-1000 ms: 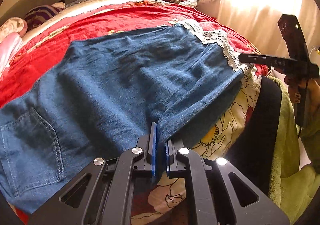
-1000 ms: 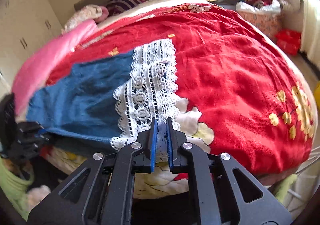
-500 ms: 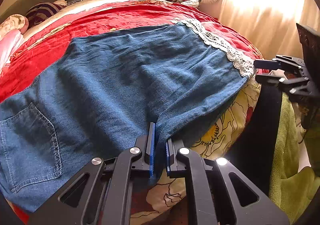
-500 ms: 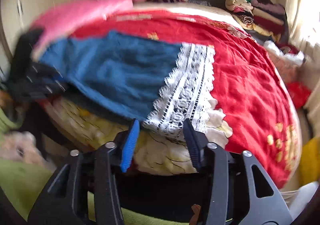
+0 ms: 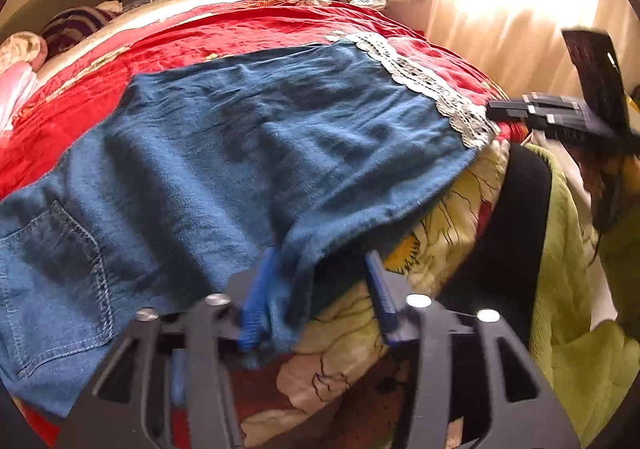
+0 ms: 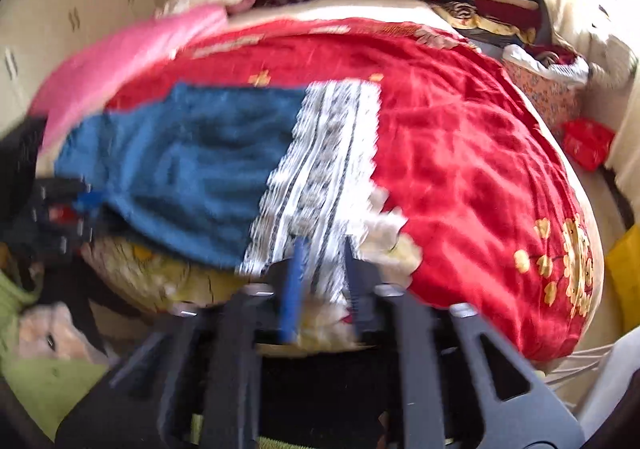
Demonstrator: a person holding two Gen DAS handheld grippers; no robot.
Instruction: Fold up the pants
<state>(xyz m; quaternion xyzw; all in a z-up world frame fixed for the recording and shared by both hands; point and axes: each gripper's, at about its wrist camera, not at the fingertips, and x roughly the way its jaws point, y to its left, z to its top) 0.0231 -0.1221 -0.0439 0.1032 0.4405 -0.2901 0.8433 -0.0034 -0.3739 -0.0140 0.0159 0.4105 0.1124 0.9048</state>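
Left gripper (image 5: 320,289) jaws opening off the pants (image 5: 248,153) – right gripper (image 6: 322,273) closing around lace hem (image 6: 320,169).

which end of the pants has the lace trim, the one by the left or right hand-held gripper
The right hand-held gripper: the white lace hem lies at its closing fingers. The left hand-held gripper, jaws opening, sits at plain blue denim near the back pocket.

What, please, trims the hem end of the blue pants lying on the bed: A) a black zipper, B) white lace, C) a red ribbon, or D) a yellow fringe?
B: a band of white lace runs across the hem end of the blue pants, which lie on the red bedspread.
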